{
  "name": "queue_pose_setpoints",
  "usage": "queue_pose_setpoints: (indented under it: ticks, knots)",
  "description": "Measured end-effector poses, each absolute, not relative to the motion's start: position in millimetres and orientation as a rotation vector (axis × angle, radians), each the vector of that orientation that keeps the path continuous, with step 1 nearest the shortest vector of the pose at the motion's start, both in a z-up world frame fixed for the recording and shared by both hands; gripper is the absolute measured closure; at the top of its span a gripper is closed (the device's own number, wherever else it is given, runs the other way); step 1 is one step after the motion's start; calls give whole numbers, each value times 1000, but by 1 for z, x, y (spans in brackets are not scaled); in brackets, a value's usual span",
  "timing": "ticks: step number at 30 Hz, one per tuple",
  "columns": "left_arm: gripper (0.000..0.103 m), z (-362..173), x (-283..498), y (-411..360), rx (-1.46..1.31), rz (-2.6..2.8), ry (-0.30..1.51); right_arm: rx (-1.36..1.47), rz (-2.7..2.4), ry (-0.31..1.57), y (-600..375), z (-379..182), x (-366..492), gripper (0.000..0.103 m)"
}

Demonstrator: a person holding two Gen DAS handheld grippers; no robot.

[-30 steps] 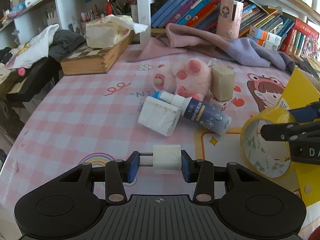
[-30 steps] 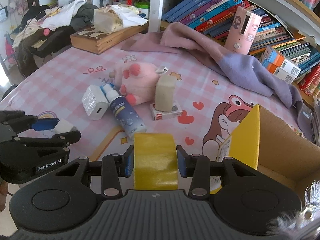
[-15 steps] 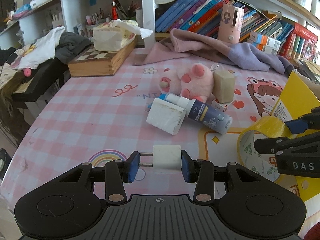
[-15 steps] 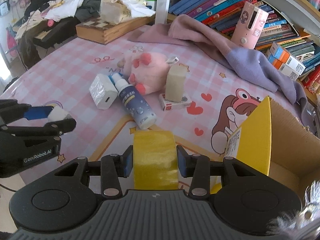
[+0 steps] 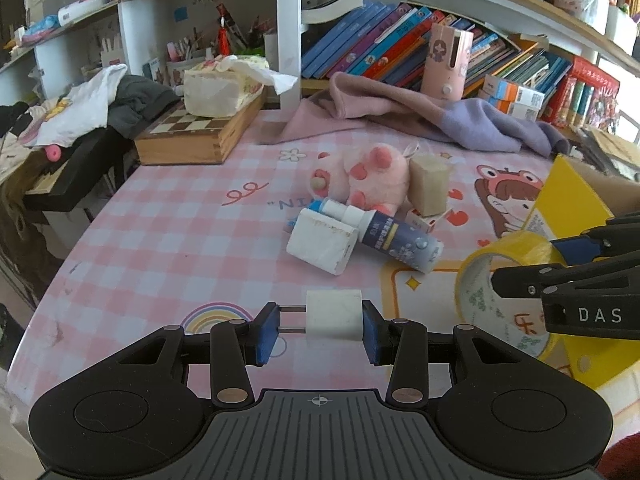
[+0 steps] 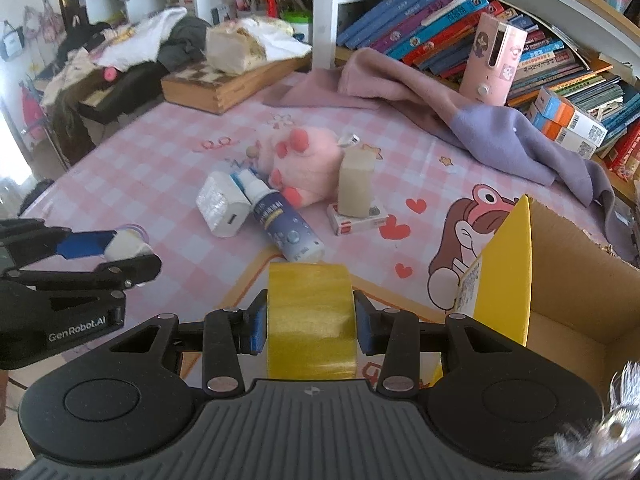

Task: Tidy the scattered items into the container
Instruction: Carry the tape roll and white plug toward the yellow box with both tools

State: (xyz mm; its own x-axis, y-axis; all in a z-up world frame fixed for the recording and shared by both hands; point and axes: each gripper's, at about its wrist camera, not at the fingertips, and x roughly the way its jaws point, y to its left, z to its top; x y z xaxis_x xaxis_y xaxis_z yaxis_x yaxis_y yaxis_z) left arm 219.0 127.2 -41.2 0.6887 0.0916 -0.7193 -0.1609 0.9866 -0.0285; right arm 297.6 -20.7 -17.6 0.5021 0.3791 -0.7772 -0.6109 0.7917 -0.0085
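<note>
The cardboard box point(image 6: 576, 264), with its yellow flap raised, is cut off at the right edge of both views; its interior shows only bare cardboard, the floor of it out of sight. A fuzzy object intrudes at the lower right corner of the right wrist view and cannot be identified.

The left gripper point(image 5: 318, 328) is clenched on a small white plug adapter point(image 5: 334, 315), prongs against one pad, held above the table point(image 5: 168, 240). The right gripper point(image 6: 310, 322) grasps a yellow tape roll point(image 6: 311, 320) edge-on, just beside the box flap; the roll hides the table directly behind it.

Items remaining on the table, clustered at centre: a white charger block point(image 5: 322, 245) touching a dark blue spray bottle point(image 5: 394, 238) lying on its side, a pink plush toy point(image 5: 366, 180) behind them, and a beige block point(image 5: 428, 184) standing on a small flat carton point(image 6: 357, 218). A pink and purple cloth point(image 5: 420, 120) lies by the bookshelf, a wooden chessboard box point(image 5: 192, 136) at the far left corner.
</note>
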Motion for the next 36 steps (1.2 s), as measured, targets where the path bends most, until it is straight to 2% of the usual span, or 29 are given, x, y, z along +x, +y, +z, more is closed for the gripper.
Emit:
queue_pose_setpoints:
  ticks: [14, 36]
  knots:
    - [62, 12, 167, 132, -157, 68, 716, -213, 654, 788, -42, 23, 249, 64]
    - [62, 20, 25, 130, -220, 66, 678, -195, 632, 756, -54, 34, 116, 64]
